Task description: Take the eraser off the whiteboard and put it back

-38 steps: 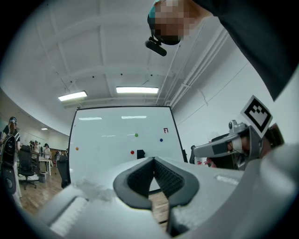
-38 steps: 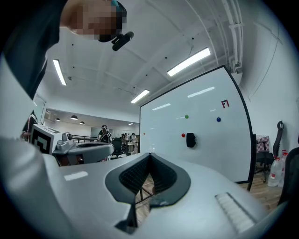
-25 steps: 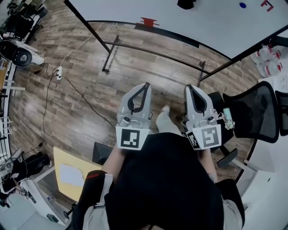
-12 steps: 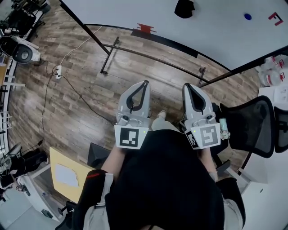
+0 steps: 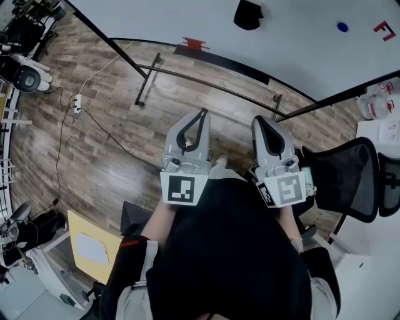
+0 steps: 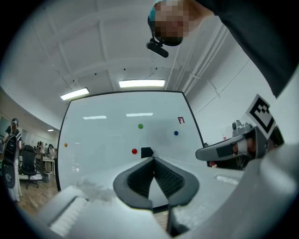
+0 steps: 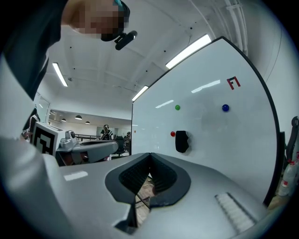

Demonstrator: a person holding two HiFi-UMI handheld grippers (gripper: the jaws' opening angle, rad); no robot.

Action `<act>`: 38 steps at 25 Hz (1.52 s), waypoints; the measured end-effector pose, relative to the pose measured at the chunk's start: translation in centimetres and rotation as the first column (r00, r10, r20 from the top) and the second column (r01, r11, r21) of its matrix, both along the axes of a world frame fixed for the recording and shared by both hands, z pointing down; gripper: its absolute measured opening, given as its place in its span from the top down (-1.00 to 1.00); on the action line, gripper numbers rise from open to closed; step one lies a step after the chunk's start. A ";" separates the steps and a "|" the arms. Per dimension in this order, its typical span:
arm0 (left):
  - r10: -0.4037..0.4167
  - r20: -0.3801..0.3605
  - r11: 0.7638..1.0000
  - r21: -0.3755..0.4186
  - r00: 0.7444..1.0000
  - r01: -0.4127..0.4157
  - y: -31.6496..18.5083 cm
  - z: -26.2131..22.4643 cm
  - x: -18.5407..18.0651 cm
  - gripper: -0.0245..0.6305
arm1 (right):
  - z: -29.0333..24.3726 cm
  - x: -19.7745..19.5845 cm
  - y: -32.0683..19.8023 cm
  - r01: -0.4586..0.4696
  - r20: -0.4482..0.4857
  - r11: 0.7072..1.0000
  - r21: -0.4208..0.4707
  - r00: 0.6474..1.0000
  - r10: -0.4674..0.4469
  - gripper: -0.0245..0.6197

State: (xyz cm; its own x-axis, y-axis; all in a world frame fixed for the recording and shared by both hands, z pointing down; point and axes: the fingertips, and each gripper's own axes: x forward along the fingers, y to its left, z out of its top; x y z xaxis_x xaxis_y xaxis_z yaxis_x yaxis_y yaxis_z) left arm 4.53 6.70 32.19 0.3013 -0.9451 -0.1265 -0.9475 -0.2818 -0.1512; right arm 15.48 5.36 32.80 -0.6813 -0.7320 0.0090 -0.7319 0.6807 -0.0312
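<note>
Eraser (image 7: pixel 181 141) on whiteboard (image 7: pixel 210 126), red "F" mark (image 7: pixel 233 83) above

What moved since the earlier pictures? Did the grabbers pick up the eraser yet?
The person stepped closer to the whiteboard: its lower edge slid down the head view and more of the black eraser showed at the top. Nothing was picked up or dropped. The eraser is still on the board; the left gripper and right gripper stay shut and empty.
</note>
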 end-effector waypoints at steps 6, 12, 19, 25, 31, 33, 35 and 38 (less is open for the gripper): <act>0.033 0.009 0.999 -0.003 0.999 -0.033 -3.1 0.0 -1.0 0.92 | 0.2 -0.6 -2.1 -0.051 -0.005 0.999 -0.007 0.999 0.051 0.92; 0.096 0.007 0.995 -0.015 0.995 -0.096 -7.2 -0.2 -2.1 0.92 | -0.5 -1.6 -4.7 -0.125 -0.016 0.992 -0.001 0.992 0.125 0.92; 0.169 0.018 0.986 -0.013 0.986 -0.168 -11.6 -0.6 -3.8 0.92 | -1.1 -3.5 -7.9 -0.218 -0.011 0.976 0.009 0.976 0.218 0.92; 0.234 0.032 0.972 0.002 0.972 -0.234 -14.3 -0.8 -5.0 0.92 | -0.7 -4.9 -9.8 -0.293 -0.005 0.956 0.007 0.956 0.293 0.92; 0.283 0.061 0.958 0.026 0.957 -0.285 -16.2 -1.0 -5.6 0.92 | -0.2 -5.9 -10.7 -0.348 0.006 0.937 0.001 0.937 0.348 0.92; 0.282 0.036 0.959 0.023 0.959 -0.283 -16.7 -0.9 -5.6 0.92 | 0.1 -5.8 -10.9 -0.353 0.003 0.935 -0.007 0.935 0.354 0.92; 0.277 0.016 0.961 0.019 0.961 -0.277 -17.2 -0.8 -5.3 0.92 | 0.3 -5.4 -11.3 -0.354 -0.003 0.935 -0.012 0.935 0.354 0.92; 0.265 0.033 0.963 0.033 0.964 -0.266 -18.4 -1.1 -4.4 0.92 | 0.4 -4.3 -12.5 -0.351 -0.001 0.936 -0.018 0.936 0.351 0.92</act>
